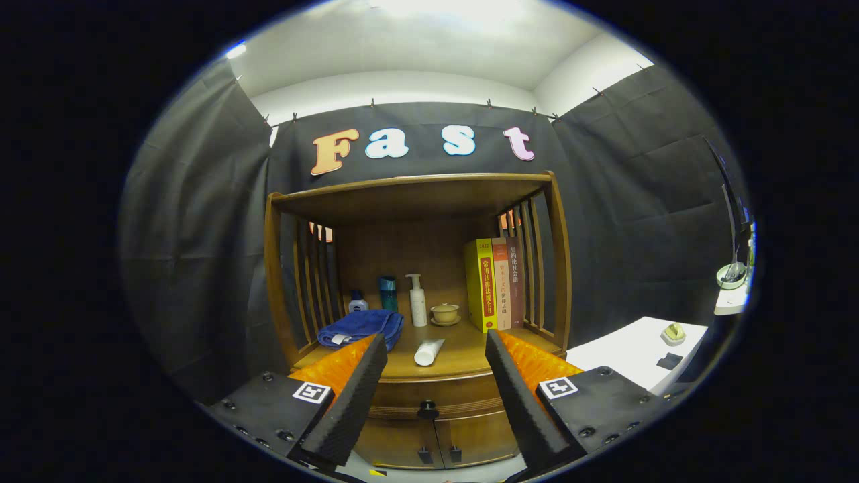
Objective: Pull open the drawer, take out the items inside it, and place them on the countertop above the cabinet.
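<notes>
The cabinet (416,201) is varnished wood with a soft sheen, its drawer (439,392) front smooth. A blue towel (361,327) looks like soft, matt cloth. The pump bottle (417,302) and tube (428,351) are smooth plastic. The books (496,285) have glossy paper spines.

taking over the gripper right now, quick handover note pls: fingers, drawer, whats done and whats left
Gripper: fingers open, holding nothing, set back from the wooden cabinet and aimed at its front.
Drawer: shut, just under the countertop; its dark knob sits between the fingers, beyond them, untouched. Contents hidden.
Countertop already carries a blue towel, a white tube lying down, a pump bottle, a small cup and upright books.
Done: nothing yet.
Left: move in, grip the knob, pull the drawer open, lift out whatever is inside and set it on a bare patch of countertop, likely near the tube.
</notes>
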The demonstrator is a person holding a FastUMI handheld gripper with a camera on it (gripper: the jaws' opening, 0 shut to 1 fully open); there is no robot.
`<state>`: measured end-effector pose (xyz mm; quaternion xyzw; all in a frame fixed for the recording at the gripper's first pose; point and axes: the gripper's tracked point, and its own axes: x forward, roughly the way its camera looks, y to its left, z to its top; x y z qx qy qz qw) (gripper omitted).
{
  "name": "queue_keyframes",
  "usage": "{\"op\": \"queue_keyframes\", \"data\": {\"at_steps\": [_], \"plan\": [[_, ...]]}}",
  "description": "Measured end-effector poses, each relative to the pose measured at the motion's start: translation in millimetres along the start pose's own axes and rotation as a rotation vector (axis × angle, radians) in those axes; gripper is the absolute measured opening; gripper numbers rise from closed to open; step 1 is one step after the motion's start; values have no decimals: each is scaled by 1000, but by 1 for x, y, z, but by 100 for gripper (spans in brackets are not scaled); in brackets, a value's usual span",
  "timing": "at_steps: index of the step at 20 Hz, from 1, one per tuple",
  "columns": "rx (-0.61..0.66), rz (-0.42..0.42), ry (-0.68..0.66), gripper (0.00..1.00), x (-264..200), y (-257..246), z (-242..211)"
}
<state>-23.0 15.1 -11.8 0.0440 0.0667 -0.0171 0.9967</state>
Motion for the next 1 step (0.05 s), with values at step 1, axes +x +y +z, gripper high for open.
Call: {"op": "queue_keyframes", "data": {"at_steps": [1], "plan": [[-1, 0, 3, 97, 1, 0, -1]]}}
